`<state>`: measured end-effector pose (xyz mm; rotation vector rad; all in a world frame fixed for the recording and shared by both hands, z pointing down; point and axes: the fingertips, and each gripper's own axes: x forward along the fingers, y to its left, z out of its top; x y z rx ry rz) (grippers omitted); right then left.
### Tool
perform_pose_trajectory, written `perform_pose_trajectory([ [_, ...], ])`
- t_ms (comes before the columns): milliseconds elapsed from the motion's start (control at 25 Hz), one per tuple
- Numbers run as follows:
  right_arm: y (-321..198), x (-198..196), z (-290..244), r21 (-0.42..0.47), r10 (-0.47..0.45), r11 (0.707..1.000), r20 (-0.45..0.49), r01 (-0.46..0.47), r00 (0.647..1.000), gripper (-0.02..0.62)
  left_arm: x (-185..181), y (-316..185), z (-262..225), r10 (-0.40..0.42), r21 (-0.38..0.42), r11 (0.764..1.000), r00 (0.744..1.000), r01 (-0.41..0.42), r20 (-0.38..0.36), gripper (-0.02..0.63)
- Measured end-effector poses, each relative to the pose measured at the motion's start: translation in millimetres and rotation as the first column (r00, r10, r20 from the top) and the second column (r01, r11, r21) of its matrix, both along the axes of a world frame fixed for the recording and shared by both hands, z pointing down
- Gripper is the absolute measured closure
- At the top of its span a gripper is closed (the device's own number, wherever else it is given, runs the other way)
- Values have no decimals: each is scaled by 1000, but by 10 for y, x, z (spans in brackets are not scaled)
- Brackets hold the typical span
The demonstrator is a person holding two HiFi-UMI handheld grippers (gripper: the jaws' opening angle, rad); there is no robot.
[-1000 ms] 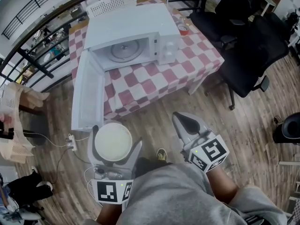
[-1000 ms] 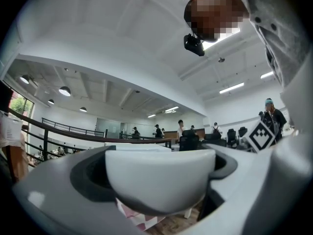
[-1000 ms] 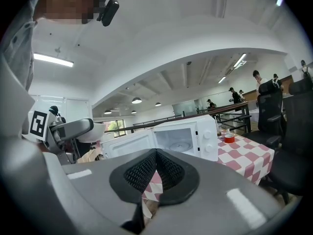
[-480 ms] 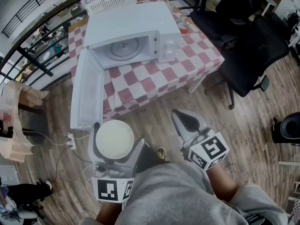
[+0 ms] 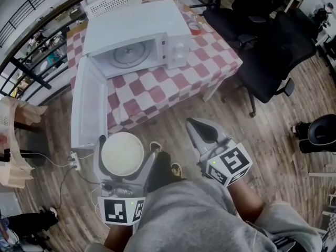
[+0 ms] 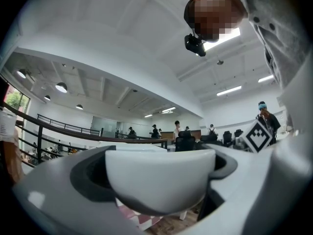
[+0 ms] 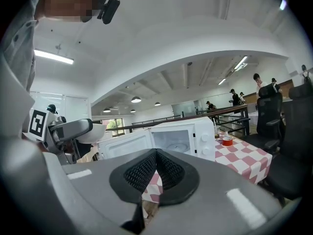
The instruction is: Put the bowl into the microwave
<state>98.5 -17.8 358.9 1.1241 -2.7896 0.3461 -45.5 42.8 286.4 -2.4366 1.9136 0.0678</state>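
Observation:
A white bowl [image 5: 122,154] sits upright between the jaws of my left gripper [image 5: 123,152], which is shut on it; its side fills the left gripper view [image 6: 159,180]. The white microwave [image 5: 137,35] stands on the checked table [image 5: 210,62] ahead, its door [image 5: 88,106] swung wide open to the left and the glass turntable [image 5: 129,53] bare. My right gripper [image 5: 203,133] hangs over the wood floor at the right, shut with nothing in it. In the right gripper view the microwave [image 7: 178,137] shows beyond the closed jaws, and the bowl [image 7: 97,131] at the left.
A red tape roll [image 5: 195,28] lies beside the microwave and a white basket [image 5: 112,4] stands behind it. Black office chairs [image 5: 268,46] crowd the right of the table. A power strip [image 5: 74,160] and cables lie on the floor at the left. A black railing [image 5: 37,46] runs behind.
I have stepped a little nearer: table and microwave slid slightly left and down in the head view. The bowl stays held in the left gripper; the right stays shut.

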Motion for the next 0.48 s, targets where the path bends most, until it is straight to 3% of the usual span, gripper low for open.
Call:
perform_pose_trajectory([
  [480,-378,-128,37,-9,3,1000,-17,-3,1000,598,-83,-433,74,24,-10,1000,1000,-24,-20,71],
])
